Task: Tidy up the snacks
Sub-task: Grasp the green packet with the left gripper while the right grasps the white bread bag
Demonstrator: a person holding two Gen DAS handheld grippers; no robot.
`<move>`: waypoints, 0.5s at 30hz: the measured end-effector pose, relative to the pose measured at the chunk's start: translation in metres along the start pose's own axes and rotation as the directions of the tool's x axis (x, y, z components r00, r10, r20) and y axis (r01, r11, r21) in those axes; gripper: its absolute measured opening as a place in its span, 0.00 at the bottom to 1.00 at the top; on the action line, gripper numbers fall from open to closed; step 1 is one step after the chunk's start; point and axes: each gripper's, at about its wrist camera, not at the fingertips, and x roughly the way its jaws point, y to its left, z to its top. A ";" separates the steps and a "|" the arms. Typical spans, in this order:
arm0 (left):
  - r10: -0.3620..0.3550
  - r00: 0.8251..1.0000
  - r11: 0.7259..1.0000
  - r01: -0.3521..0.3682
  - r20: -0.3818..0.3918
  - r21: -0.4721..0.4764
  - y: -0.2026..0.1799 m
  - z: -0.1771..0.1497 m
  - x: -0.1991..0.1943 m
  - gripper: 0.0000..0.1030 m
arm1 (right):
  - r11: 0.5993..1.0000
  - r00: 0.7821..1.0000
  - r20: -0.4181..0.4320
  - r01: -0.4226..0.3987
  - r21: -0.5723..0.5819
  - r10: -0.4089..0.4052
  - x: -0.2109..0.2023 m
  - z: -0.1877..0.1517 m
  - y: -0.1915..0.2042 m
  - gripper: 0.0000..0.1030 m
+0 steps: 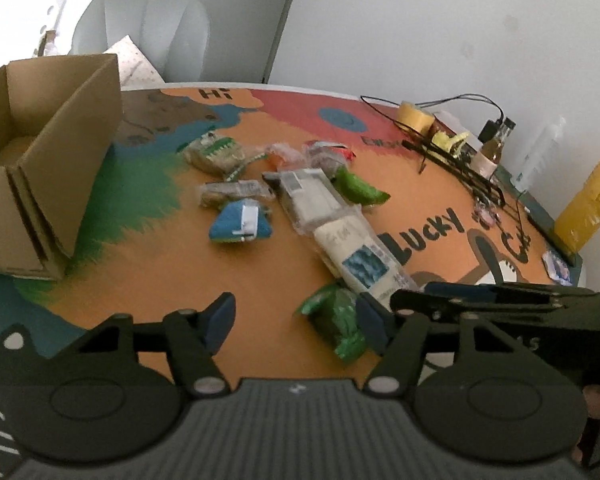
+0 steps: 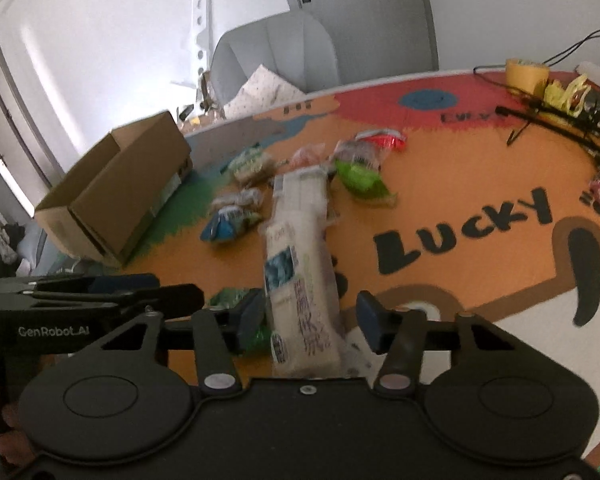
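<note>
Several snack packets lie heaped mid-table on the orange mat. My left gripper is open just above the mat, and a small green packet lies by its right finger. My right gripper is open astride the near end of a long white packet. Its left pad is at the wrapper and its right pad stands a little apart. The same long white packet runs away from me. Beyond lie a blue packet and a bright green packet. An open cardboard box stands at the left.
A yellow tape roll, a small bottle, black cables and a yellow bag crowd the right edge. A grey chair stands behind the table. The cardboard box sits close to the far left table edge.
</note>
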 end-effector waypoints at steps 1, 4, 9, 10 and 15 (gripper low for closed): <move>0.000 1.000 1.000 0.000 -0.004 0.003 -0.001 0.000 0.001 0.64 | 1.000 1.000 -0.010 0.002 -0.004 -0.002 0.002 -0.002 0.000 0.42; 0.000 1.000 1.000 0.000 -0.013 0.004 -0.002 -0.001 0.005 0.64 | 1.000 1.000 -0.016 0.005 -0.001 -0.005 0.005 -0.005 -0.002 0.36; -0.003 1.000 1.000 0.003 -0.024 0.006 -0.007 0.000 0.014 0.64 | 1.000 1.000 -0.011 0.001 0.010 -0.001 0.003 -0.005 -0.007 0.30; -0.003 1.000 1.000 0.004 -0.028 0.007 -0.008 0.001 0.017 0.64 | 1.000 1.000 -0.010 0.004 0.011 -0.004 0.002 -0.005 -0.009 0.30; -0.010 0.999 1.000 0.010 -0.048 0.010 -0.015 0.002 0.028 0.64 | 0.999 1.000 -0.003 0.029 0.028 -0.029 -0.001 -0.005 -0.019 0.29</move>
